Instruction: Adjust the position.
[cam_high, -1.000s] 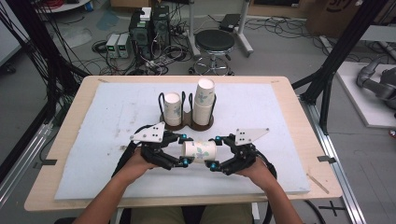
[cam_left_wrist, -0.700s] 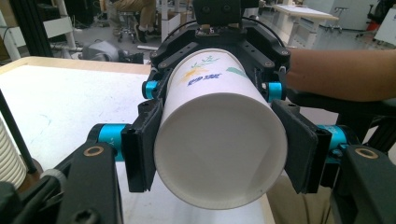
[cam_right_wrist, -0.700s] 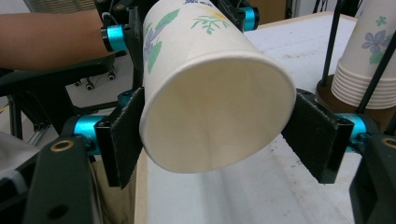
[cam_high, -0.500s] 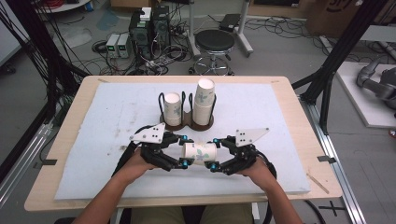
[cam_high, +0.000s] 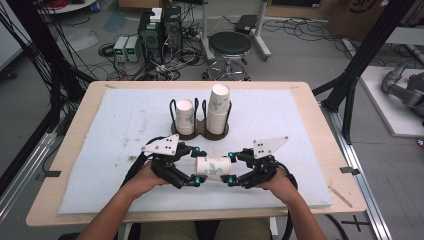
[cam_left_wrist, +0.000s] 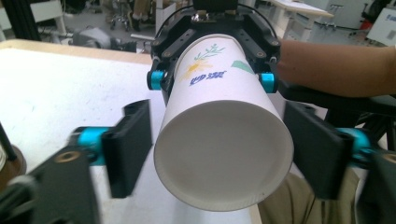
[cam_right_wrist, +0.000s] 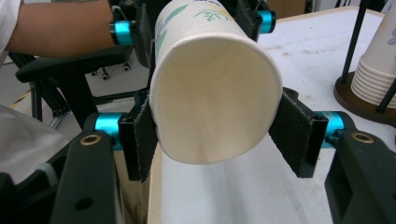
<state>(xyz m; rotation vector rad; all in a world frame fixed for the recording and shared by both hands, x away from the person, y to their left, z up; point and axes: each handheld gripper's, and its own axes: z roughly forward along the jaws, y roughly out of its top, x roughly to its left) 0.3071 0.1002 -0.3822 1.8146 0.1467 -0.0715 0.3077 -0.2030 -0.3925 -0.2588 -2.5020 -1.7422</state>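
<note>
A white paper cup (cam_high: 212, 168) with a flower print lies on its side in the air between both grippers, low over the front of the white mat (cam_high: 300, 130). In the right gripper view my right gripper (cam_right_wrist: 215, 137) is shut on the cup (cam_right_wrist: 215, 93) near its open mouth, and the pads press the rim slightly oval. The cup's closed base (cam_left_wrist: 224, 154) faces the left gripper view, where my left gripper (cam_left_wrist: 225, 151) stands open with a gap on each side. From above, the left gripper (cam_high: 197, 165) and right gripper (cam_high: 231, 167) face each other.
A dark wire cup holder (cam_high: 200, 132) stands mid-table behind the grippers, with a short cup stack (cam_high: 184, 116) on its left and a taller one (cam_high: 219, 107) on its right. That holder's stack (cam_right_wrist: 373, 70) is close by in the right gripper view. Bare mat lies on both sides.
</note>
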